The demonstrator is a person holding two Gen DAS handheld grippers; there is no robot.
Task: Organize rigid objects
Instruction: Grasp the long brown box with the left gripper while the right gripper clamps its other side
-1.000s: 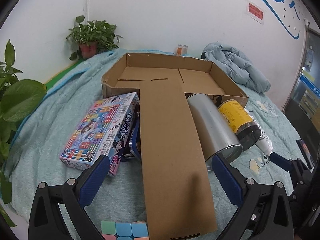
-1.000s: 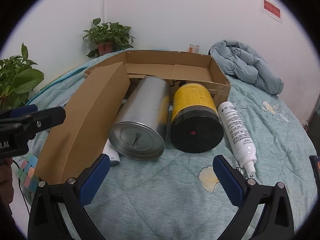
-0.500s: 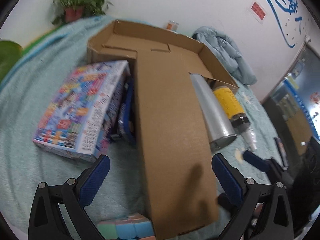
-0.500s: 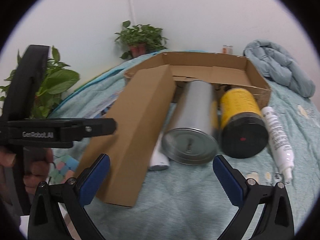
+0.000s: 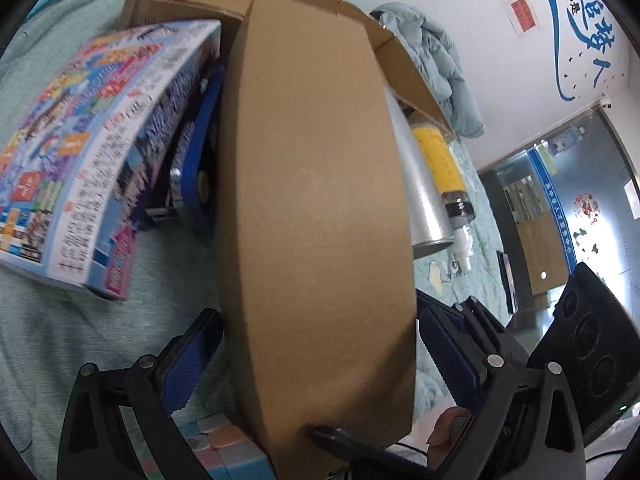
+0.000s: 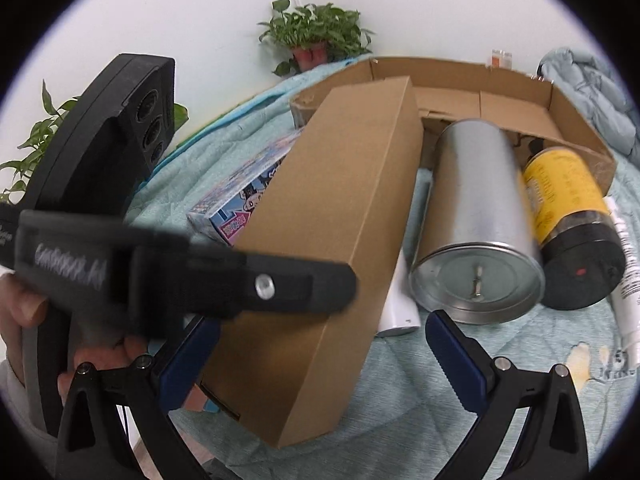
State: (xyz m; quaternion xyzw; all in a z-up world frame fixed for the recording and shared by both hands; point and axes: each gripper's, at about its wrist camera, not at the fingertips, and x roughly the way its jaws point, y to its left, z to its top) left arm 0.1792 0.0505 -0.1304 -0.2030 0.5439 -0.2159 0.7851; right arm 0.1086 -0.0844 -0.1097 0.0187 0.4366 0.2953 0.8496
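Observation:
A long brown cardboard box (image 5: 316, 208) lies on the teal quilt, its far end by the open cardboard tray (image 6: 516, 92). My left gripper (image 5: 320, 356) is open, one finger on each side of the box's near end. My right gripper (image 6: 320, 356) is open too, and the near end of the long box (image 6: 340, 248) lies between its fingers. The left gripper's body (image 6: 120, 256) crosses the right wrist view. A colourful game box (image 5: 80, 152) lies left of the long box. A silver can (image 6: 476, 232), a yellow jar (image 6: 568, 216) and a white bottle (image 6: 624, 280) lie to the right.
A pastel cube puzzle (image 5: 224, 452) sits under the long box's near end. A blue object (image 5: 200, 152) is wedged between the game box and the long box. Potted plants (image 6: 316, 36) and a bundled jacket (image 6: 592, 92) line the far side.
Both grippers have moved forward to the long box's near end, which now lies between the fingers of each. The left gripper has swung into the right wrist view.

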